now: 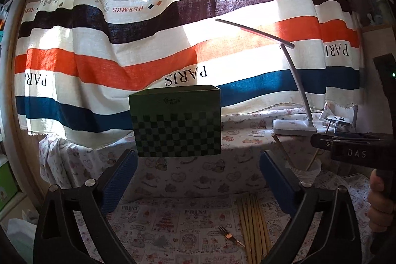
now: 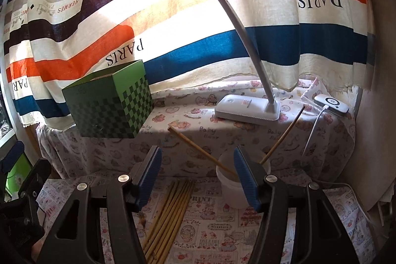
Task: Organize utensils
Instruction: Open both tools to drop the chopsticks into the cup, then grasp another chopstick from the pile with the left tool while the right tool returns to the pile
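Observation:
Several bamboo chopsticks (image 2: 168,212) lie in a bundle on the patterned tablecloth, also in the left wrist view (image 1: 252,222). A small metal fork (image 1: 229,235) lies just left of them. A white cup (image 2: 231,186) holds two chopsticks (image 2: 200,151) that lean apart; it also shows in the left wrist view (image 1: 305,172). My right gripper (image 2: 198,177) is open and empty, above the bundle, left of the cup. My left gripper (image 1: 198,180) is open and empty, above the cloth, left of the bundle.
A green checkered box (image 1: 177,121) stands on the raised ledge at the back, also in the right wrist view (image 2: 109,105). A white desk lamp (image 2: 247,107) and a small white device with a cable (image 2: 330,103) sit on the ledge to the right. A striped curtain hangs behind.

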### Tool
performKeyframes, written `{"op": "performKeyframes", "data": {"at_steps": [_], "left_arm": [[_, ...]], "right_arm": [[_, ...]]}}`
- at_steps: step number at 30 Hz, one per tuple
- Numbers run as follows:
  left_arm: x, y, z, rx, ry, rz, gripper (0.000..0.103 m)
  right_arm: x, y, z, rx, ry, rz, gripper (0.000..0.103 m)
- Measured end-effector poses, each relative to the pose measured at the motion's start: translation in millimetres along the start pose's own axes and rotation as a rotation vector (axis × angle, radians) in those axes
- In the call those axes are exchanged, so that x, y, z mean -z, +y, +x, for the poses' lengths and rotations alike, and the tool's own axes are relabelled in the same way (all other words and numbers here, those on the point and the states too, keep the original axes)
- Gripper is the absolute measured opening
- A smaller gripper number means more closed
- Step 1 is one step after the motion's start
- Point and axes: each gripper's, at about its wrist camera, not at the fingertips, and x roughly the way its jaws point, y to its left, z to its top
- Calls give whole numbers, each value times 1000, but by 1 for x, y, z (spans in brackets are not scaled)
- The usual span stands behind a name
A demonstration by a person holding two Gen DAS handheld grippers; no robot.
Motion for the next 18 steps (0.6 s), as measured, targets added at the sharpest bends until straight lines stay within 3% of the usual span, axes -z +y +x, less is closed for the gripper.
{"op": "performKeyframes", "data": {"at_steps": [3,8,11,18], "left_arm": [[21,8,8,8,61,-67,100],[43,1,29,-30,163,3,100],[47,-4,40,41,208,39,100],[65,-6,61,65,358,-3,100]], "right_arm": [[26,2,-2,16,18,3,63],[59,-2,14,13,68,21,63],[71,-9,32,30,126,28,63],[90,-23,60,-40,284,74,63]]}}
